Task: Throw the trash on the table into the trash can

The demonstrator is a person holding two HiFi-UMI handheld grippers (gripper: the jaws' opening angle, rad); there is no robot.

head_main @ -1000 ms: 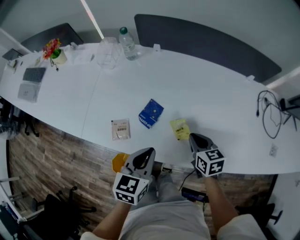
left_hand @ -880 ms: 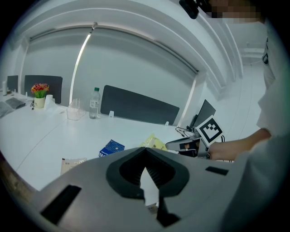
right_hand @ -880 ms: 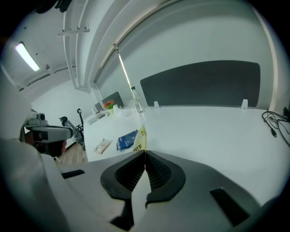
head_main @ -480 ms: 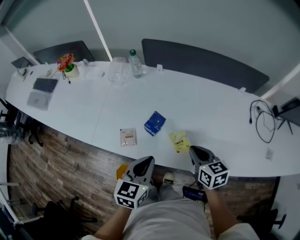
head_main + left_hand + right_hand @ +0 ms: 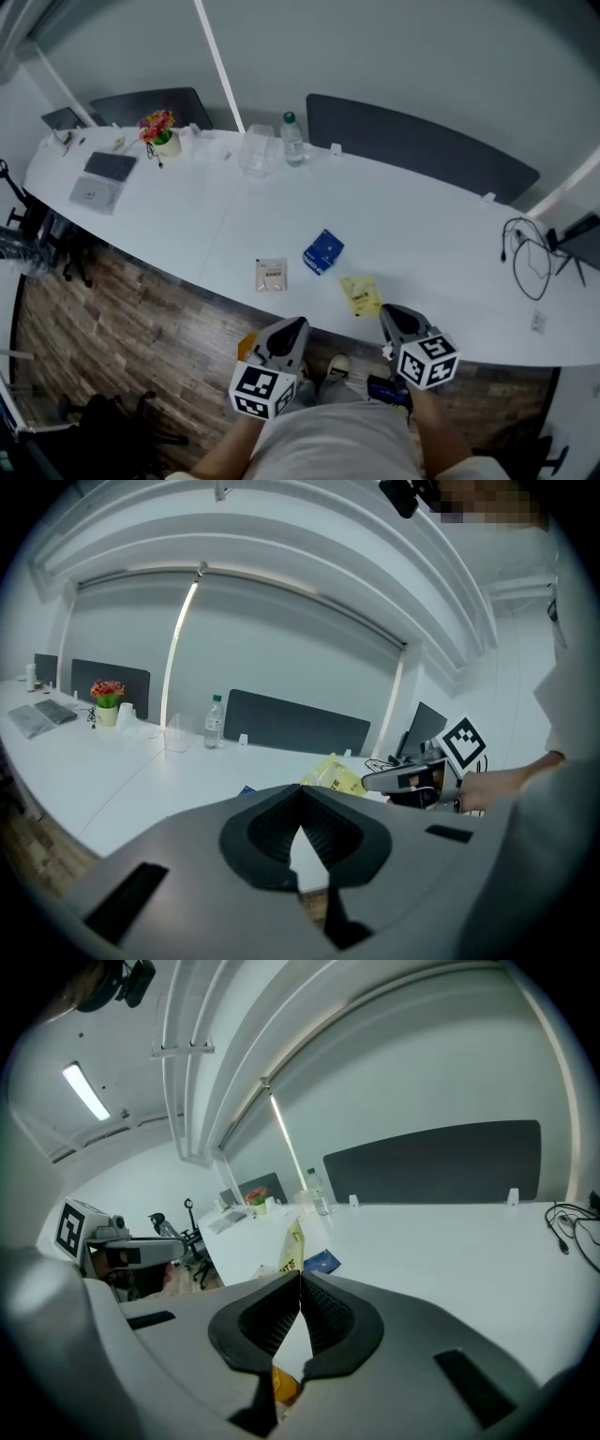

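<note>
- The white table (image 5: 441, 234) spreads out ahead of both hand-held grippers, and its near edge lies just beyond their tips. Wooden floor (image 5: 131, 309) shows below that edge, off to the left.
- A dark partition panel (image 5: 422, 150) stands along the table's far edge, well beyond the right hand-held gripper (image 5: 300, 1279).
- The right hand-held gripper has its jaws pressed together on the lower edge of a yellow packet (image 5: 293, 1241), which sticks up from their tips.
- The left hand-held gripper (image 5: 300, 799) is level with it, near on its left. Its jaws meet tip to tip with nothing between them.
- A grey laptop (image 5: 101, 178) lies far off to the front left.
- A water bottle (image 5: 292, 141) and a clear container (image 5: 258, 152) stand at the far edge, well ahead of the left hand-held gripper.
- A blue packet (image 5: 323, 251) lies flat just beyond the yellow one.
- A pale packet (image 5: 271, 275) lies ahead of the left hand-held gripper, near the table's edge.
- An orange thing (image 5: 246, 345) sits on the floor beside the left hand-held gripper. I cannot tell what it is.
</note>
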